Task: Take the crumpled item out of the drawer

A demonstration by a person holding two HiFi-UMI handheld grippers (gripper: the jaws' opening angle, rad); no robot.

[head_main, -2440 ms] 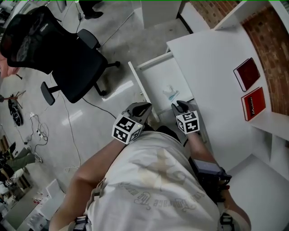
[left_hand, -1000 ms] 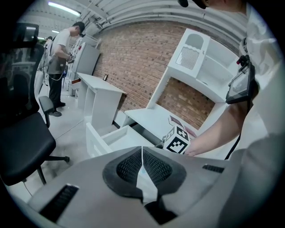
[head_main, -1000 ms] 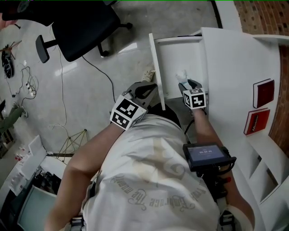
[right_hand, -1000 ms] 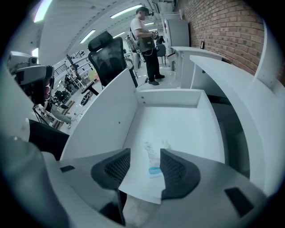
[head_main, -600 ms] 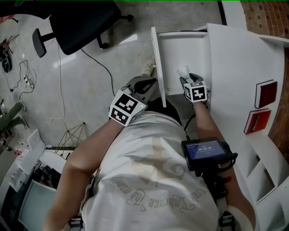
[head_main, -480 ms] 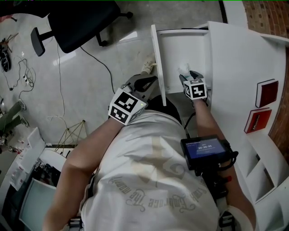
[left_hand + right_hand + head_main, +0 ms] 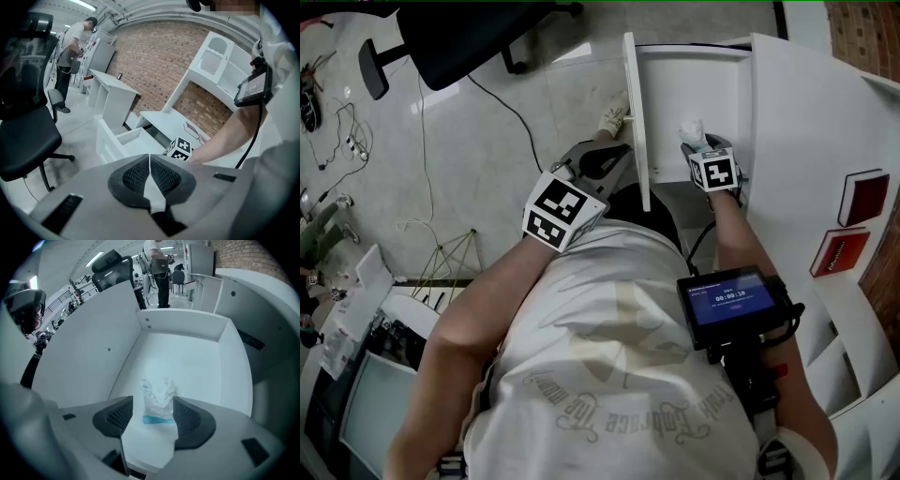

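Observation:
The white drawer (image 7: 635, 112) stands pulled out from the desk. A crumpled white item with a blue stripe (image 7: 157, 394) lies on the drawer floor (image 7: 187, 357). My right gripper (image 7: 152, 405) is down inside the drawer with the item between its jaws, which are opening; the left pad stands apart from it. From the head view the item (image 7: 691, 130) pokes out just beyond the right gripper (image 7: 699, 146). My left gripper (image 7: 613, 156) hangs outside the drawer front, pads (image 7: 136, 174) pressed together on nothing.
A black office chair (image 7: 469, 28) stands on the floor left of the drawer, with cables (image 7: 422, 141) nearby. Two red books (image 7: 865, 197) lie on the white desk (image 7: 797, 141). A screen device (image 7: 731, 302) is strapped to the right forearm. A person (image 7: 70, 51) stands far back.
The right gripper has gone from the drawer's near edge forward to the crumpled item. The left gripper has kept its place beside the drawer front.

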